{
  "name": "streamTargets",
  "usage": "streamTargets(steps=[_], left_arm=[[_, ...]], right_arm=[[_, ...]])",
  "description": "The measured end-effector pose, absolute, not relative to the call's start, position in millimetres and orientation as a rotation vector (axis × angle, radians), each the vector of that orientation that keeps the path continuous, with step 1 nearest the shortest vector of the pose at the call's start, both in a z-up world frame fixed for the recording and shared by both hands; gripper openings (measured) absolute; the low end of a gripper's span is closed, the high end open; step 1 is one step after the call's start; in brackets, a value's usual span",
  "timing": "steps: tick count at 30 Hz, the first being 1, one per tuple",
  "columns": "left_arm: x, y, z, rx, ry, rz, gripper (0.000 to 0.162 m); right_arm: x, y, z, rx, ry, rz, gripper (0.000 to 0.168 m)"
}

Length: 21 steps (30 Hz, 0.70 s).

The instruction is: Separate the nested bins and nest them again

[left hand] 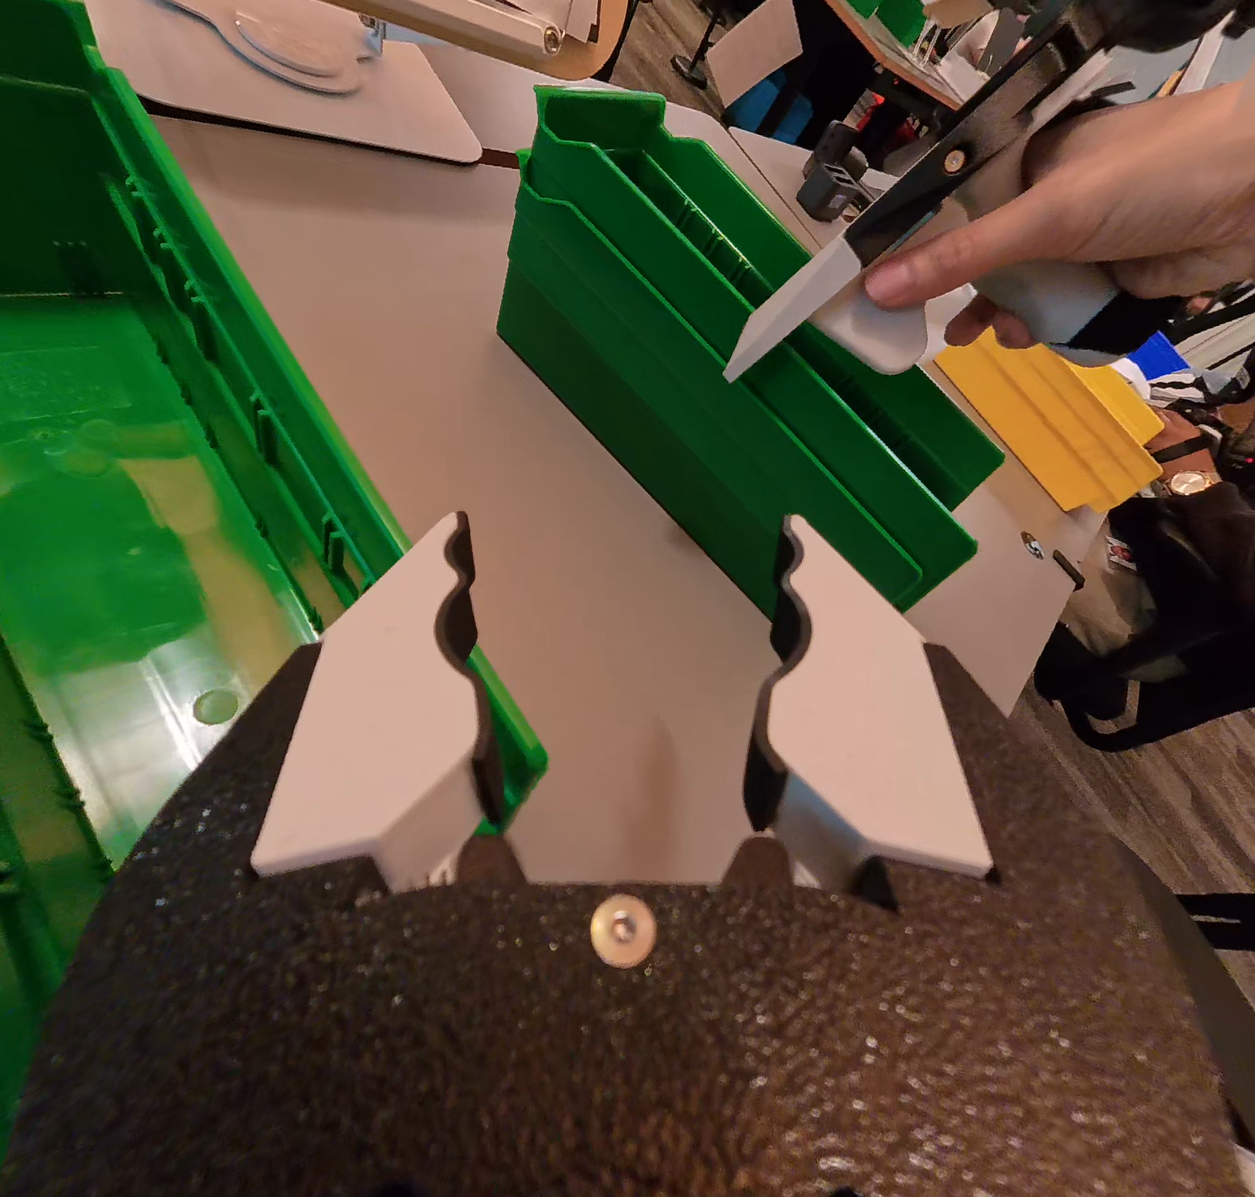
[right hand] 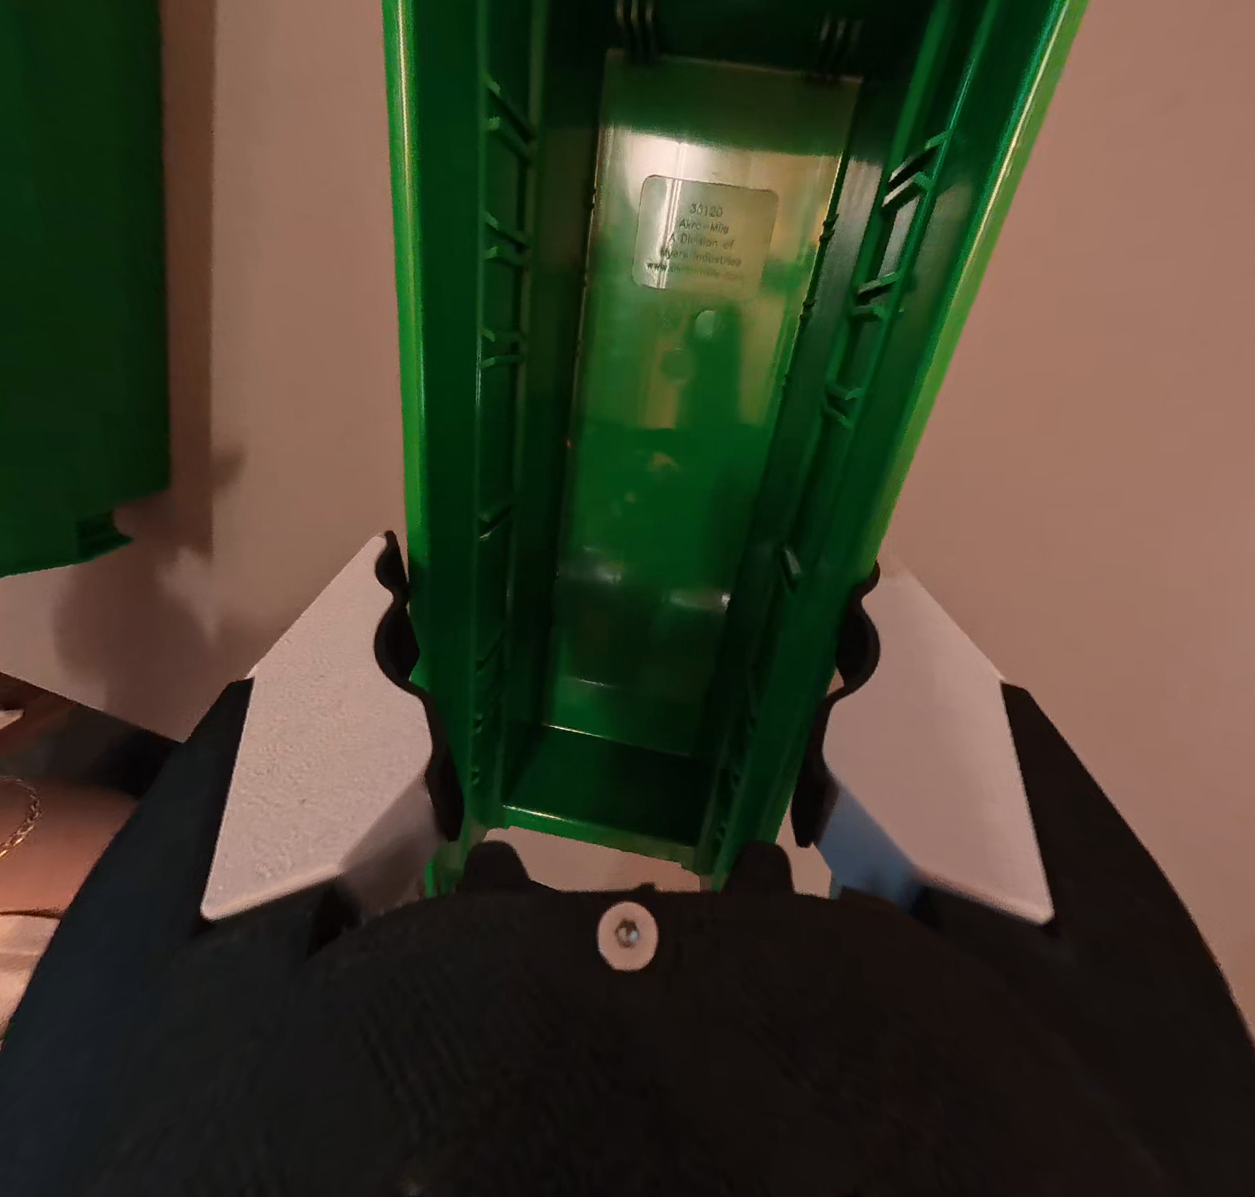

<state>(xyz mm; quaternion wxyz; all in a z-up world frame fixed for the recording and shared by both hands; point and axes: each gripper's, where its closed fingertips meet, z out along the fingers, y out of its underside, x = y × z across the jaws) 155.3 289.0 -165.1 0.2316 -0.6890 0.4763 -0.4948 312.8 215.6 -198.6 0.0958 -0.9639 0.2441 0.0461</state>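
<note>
Bins of green plastic take up most of both views. In the left wrist view the left gripper (left hand: 625, 675) hangs over the pale table (left hand: 421, 322) with its jaws spread wide and nothing between them; its left finger (left hand: 380, 709) sits just above the right rim of a single green bin (left hand: 102, 458) that lies at the left edge of the view, open side up, its shiny floor showing. Farther off and to the right stands a nested stack of green bins (left hand: 686, 376), one seated inside another, their stepped rims showing along the long side. The right gripper (left hand: 825, 312) reaches into the view from the far right, held by a hand (left hand: 1120, 213), its pale fingers at the top bin's near end. The right wrist view looks straight down the length of that top bin (right hand: 679, 417): the black pads (right hand: 397, 628) of the right gripper press against both outer side walls at the bin's near end, so the jaws are closed onto the bin across its width. A pale sticker (right hand: 706, 241) lies on the bin floor. Another green bin (right hand: 75, 247) shows at the left edge of that view. Beyond the stack, a yellow bin (left hand: 1059, 431) sits at the table's far right corner.
</note>
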Motion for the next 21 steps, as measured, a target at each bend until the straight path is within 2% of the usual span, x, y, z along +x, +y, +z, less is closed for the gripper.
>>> streamTargets(steps=[6,13,21], left_arm=[[156,288,-165,-1.896,1.310,-1.368,0.087],[156,284,-162,-1.882,1.321,-1.374,0.087],[157,281,-163,-1.885,1.333,-1.374,0.088]], right_arm=[[314,213,-201,-2.876,0.639,0.054,0.130],[311,212,-198,-2.918,0.703,0.085,0.113],[304,213,-184,-2.878,0.780,0.251,0.107]])
